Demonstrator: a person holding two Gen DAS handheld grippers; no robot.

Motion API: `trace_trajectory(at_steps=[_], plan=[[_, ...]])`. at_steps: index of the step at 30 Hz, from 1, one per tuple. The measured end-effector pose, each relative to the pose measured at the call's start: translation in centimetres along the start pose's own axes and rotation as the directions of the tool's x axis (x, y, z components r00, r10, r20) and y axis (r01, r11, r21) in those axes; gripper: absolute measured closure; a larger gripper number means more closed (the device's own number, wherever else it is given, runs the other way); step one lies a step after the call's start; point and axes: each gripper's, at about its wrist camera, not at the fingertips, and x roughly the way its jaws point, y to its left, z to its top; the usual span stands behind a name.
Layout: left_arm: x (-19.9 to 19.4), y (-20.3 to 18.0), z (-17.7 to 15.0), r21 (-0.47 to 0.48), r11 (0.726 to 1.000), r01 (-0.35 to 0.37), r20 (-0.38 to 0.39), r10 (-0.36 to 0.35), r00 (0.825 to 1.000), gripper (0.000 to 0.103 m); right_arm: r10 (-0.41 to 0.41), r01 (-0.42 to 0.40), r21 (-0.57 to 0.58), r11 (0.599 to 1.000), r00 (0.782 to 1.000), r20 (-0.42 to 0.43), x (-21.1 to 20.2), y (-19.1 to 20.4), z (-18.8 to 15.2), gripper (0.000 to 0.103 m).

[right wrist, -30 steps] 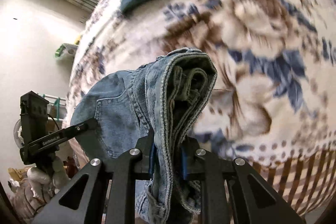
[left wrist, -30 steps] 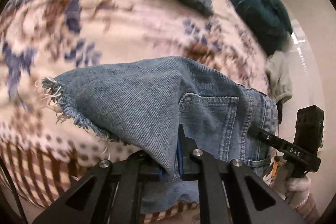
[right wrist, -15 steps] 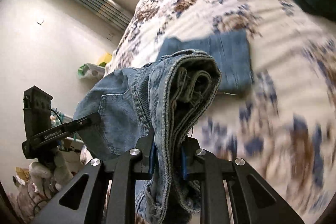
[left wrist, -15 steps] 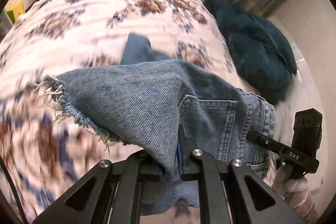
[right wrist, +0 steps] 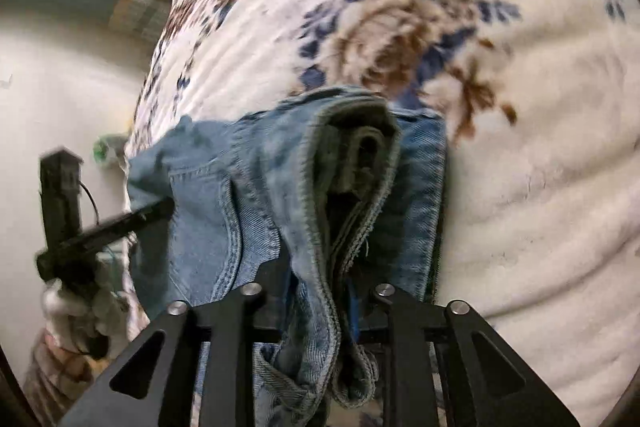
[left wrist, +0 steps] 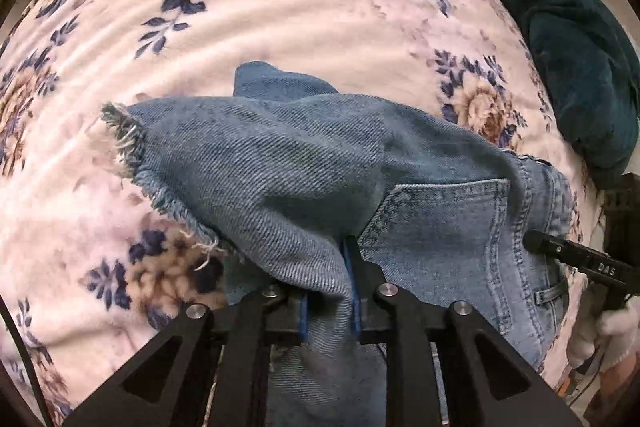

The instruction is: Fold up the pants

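A: Nearest the lens in the left wrist view, the left gripper (left wrist: 330, 291) is pinching a fold of the denim pants (left wrist: 280, 179), cloth bunched between its fingers and spilling down past them.

B: Same story on the right: the right gripper (right wrist: 320, 291) is clamped on the rolled waistband end of the pants (right wrist: 280, 195), thick layers jammed between the jaws.

A: My view gives you the frayed hem (left wrist: 128, 151) out left and a back pocket (left wrist: 452, 227) to the right. Yours doesn't show the hem.

B: True, but mine looks straight into the stacked folds at the waistband (right wrist: 360, 155). Blurry, though; stitching is hard to read.

A: Farther out, the pants hang over the floral bedspread (left wrist: 280, 7). Whether the cloth touches the bed, I can't tell.

B: Bedspread (right wrist: 540, 147) fills my right side too.

A: Far right in mine, a dark teal cushion (left wrist: 568, 39), partly cut off by the lens edge. The other gripper pokes in at the right edge.

B: And far left in mine, a pale wall (right wrist: 60, 75).
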Motion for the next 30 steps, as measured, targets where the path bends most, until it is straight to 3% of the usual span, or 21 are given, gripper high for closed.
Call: trace_trajectory(at_steps=[2, 3, 4, 6, 7, 8, 10, 12, 18, 22, 30], plan=[[-2.0, 0.2, -1.0, -0.045, 0.999, -0.022, 0.037, 0.024, 0.999, 0.079, -0.062, 0.062, -0.006, 0.998, 0.998, -0.008, -0.1, 0.1, -0.1, 0.047], [-3.3, 0.2, -1.3, -0.06, 0.997, -0.046, 0.073, 0.05, 0.996, 0.075, -0.133, 0.132, -0.03, 0.991, 0.991, -0.005, -0.3, 0.6, -0.2, 0.023], [-4.8, 0.1, -2.1, -0.082, 0.994, -0.071, 0.122, 0.081, 0.989, 0.064, -0.236, 0.237, -0.068, 0.969, 0.972, 0.011, -0.8, 1.5, -0.5, 0.009], [-7.3, -0.1, -4.1, -0.118, 0.988, -0.104, 0.208, 0.127, 0.97, 0.027, -0.347, 0.352, -0.105, 0.93, 0.936, 0.063, -2.2, 3.4, -1.9, 0.009], [-8.4, -0.2, -5.1, -0.131, 0.984, -0.121, 0.238, 0.15, 0.96, 0.0, -0.39, 0.398, -0.116, 0.91, 0.916, 0.092, -3.0, 4.6, -2.8, 0.009], [-9.3, -0.5, -5.9, -0.133, 0.981, -0.14, 0.26, 0.171, 0.951, 0.0, -0.42, 0.432, -0.12, 0.894, 0.901, 0.11, -3.4, 5.4, -3.4, 0.009], [-9.9, -1.3, -6.5, -0.129, 0.973, -0.193, 0.262, 0.221, 0.939, 0.0, -0.505, 0.524, -0.117, 0.844, 0.848, 0.161, -4.4, 7.2, -5.5, 0.008], [-10.5, -2.3, -7.5, -0.111, 0.961, -0.255, 0.248, 0.275, 0.929, 0.0, -0.543, 0.566, -0.09, 0.82, 0.818, 0.193, -5.5, 8.8, -7.7, 0.008], [-14.1, -5.5, -10.0, -0.033, 0.952, -0.303, 0.29, 0.3, 0.909, 0.0, -0.595, 0.617, -0.012, 0.787, 0.764, 0.25, -9.5, 13.8, -13.4, 0.008], [-18.3, -7.0, -12.8, -0.017, 0.956, -0.292, 0.332, 0.28, 0.901, 0.0, -0.612, 0.644, 0.002, 0.765, 0.726, 0.312, -13.4, 17.6, -17.2, 0.008], [-29.1, -9.2, -21.9, -0.016, 0.966, -0.257, 0.4, 0.241, 0.884, 0.0, -0.605, 0.656, 0.026, 0.754, 0.679, 0.416, -23.8, 25.7, -27.4, 0.008]])
